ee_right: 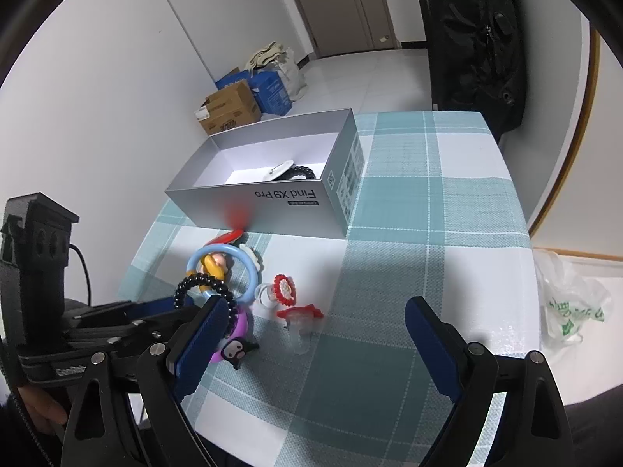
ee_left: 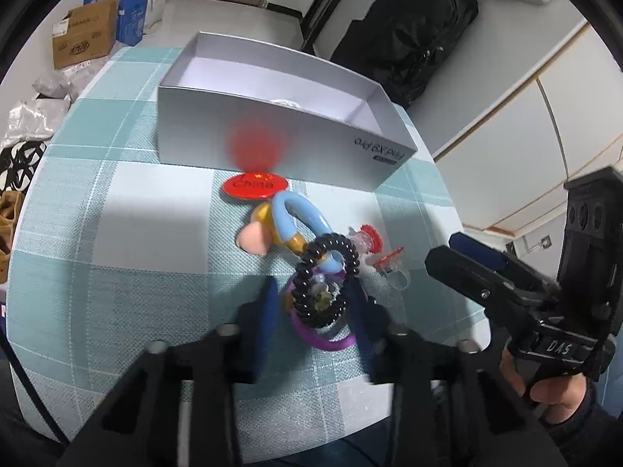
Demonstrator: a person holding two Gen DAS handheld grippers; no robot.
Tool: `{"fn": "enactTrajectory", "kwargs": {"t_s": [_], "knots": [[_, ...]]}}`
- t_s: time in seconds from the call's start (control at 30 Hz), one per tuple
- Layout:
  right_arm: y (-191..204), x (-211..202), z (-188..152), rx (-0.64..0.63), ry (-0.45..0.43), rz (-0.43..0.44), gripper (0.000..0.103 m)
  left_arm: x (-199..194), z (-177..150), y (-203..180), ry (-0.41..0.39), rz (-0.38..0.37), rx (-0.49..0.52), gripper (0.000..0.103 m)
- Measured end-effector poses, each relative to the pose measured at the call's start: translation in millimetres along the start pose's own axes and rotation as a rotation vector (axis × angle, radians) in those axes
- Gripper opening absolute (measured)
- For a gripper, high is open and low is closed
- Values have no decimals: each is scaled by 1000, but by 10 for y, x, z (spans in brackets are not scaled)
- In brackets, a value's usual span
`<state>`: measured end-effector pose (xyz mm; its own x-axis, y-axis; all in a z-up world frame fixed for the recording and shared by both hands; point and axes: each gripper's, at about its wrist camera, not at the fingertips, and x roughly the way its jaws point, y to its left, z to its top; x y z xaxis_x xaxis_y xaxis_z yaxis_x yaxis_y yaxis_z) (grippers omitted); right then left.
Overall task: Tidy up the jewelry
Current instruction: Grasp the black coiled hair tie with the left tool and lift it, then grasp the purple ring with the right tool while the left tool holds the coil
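The left tongs [ee_left: 315, 307] stand around the black spiral hair tie [ee_left: 325, 278], one blue pad on each side; whether the pads already press on it, I cannot tell. The tie lies on a purple ring [ee_left: 323, 340] and a blue bracelet [ee_left: 300, 218], in a small pile on the checked counter [ee_left: 117, 202], near a red badge [ee_left: 255, 186] and the grey open box [ee_right: 272, 202]. The right tongs [ee_right: 315, 346] are wide open and empty, above the counter just beside the pile.
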<state>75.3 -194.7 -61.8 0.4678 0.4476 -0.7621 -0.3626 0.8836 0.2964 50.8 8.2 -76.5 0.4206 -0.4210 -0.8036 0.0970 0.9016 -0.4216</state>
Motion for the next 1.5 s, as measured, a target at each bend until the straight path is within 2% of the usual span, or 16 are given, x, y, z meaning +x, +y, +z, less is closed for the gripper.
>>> {"fn": "enactTrajectory", "kwargs": {"t_s": [0.07, 0.13, 0.23, 0.3, 0.47, 0.57, 0.87, 1.03, 1.2, 1.3, 1.5], "knots": [[11, -1, -5, 3, -2, 17, 92, -6, 1, -26, -4, 8, 14, 20], [32, -4, -1, -3, -8, 20, 92, -3, 2, -34, -4, 22, 20, 9], [66, -5, 2, -12, -16, 12, 92, -5, 6, 11, 2, 19, -4, 7], [68, 2, -3, -12, -15, 10, 92, -67, 9, -3, -26, 17, 4, 5], [37, 11, -6, 5, -13, -4, 92, -103, 6, -94, -45, 18, 57, 5], [23, -1, -7, 10, -15, -6, 92, -125, 7, -91, -58, -3, 48, 5], [87, -18, -102, -3, 10, 0, 92, -480, 89, 47, -193, -60, -26, 5], [338, -30, -195, -93, 22, 64, 92, -642, 143, 177, -270, -52, -80, 5], [672, 16, -304, -235, 15, 84, 91, -763, 154, 294, -331, -45, -122, 5], [746, 47, -324, -250, 18, 115, 91, -828, 153, 312, -360, -46, -122, 5], [791, 228, -299, -265, 32, 77, 85, -849, 134, 323, -374, -54, -109, 5]]}}
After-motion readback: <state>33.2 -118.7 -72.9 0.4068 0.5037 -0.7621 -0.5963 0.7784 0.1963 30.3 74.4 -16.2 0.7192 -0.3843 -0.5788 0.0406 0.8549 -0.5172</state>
